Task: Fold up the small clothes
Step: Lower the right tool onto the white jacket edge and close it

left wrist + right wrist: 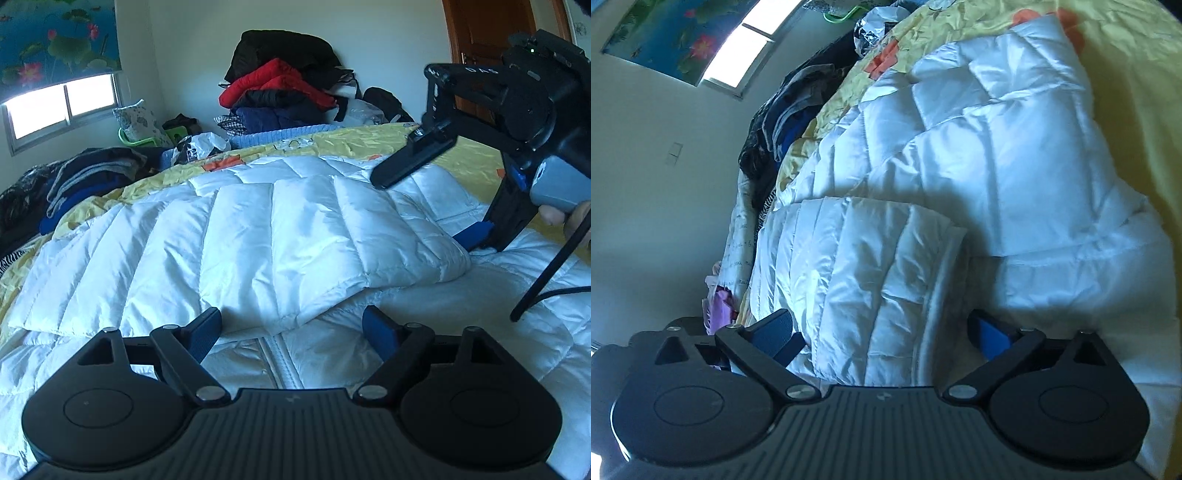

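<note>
The white puffer jacket (pixel 258 221) lay across the yellow bedspread (pixel 369 138), one sleeve already folded over (body folds remained). Left gripper (pixel 291 332) gaped empty at six o'clock; right gripper (pixel 886 336), at two o'clock, likewise released.

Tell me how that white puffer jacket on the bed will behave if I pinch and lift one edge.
The white puffer jacket will probably drape and sag: its folded sleeve already slumps softly. Its puffy quilted panels suggest it is light for its bulk. The glossy shell looks slick, so a thin pinch by the open left gripper may slip.
</note>
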Demonstrator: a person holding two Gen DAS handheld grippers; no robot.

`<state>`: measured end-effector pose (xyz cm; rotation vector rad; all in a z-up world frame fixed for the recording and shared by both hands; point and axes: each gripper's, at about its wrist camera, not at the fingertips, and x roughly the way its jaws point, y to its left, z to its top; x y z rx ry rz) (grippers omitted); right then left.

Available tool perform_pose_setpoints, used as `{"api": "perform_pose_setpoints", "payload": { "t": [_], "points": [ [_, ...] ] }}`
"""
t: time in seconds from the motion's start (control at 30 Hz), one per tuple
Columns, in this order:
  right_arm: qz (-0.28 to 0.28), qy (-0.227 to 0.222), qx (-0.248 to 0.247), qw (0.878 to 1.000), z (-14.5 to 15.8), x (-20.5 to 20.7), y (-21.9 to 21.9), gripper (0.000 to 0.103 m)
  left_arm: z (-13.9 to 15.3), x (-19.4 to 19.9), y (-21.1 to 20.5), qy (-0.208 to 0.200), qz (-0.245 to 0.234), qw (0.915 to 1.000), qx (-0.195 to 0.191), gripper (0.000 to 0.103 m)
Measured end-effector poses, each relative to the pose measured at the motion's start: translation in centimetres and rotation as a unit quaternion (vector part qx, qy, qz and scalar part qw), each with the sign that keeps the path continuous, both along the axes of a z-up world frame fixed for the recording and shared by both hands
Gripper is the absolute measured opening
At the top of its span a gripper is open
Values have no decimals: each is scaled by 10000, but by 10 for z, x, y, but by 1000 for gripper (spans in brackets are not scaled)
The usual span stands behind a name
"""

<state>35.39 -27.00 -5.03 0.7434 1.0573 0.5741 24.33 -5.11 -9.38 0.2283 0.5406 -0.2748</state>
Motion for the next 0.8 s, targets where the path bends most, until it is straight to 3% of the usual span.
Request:
{"api": "perform_pose_setpoints", "payload": {
  "t": [0.13, 0.2, 0.27, 0.3, 0.5, 0.6, 0.8],
  "points": [
    [-15, 105, 459, 9989, -7, 4, 7, 102, 0, 3, 3, 64, 29, 9999, -89, 84],
    [-39, 54, 562, 9984, -8, 4, 8, 87, 0, 3, 4, 65, 53, 9999, -109, 84],
    [-61, 61, 675, 9977, -12, 4, 5, 33, 0, 2, 4, 46, 70, 9999, -104, 84],
    [-98, 159, 730, 9972, -16, 4, 5, 26, -1, 2, 4, 44, 77, 9999, -102, 84],
    [-281, -220, 673, 9971, -8, -3, -1, 18, -1, 2, 3, 14, 101, 9999, -117, 84],
    [-317, -683, 575, 9955, 16, -3, -10, 17, 5, -7, 5, -268, 310, 9990, -149, 84],
    [-555, -1363, 305, 9886, 71, 25, -52, 15, 40, -24, 20, -850, 337, 9937, -654, 84]
  ]
}}
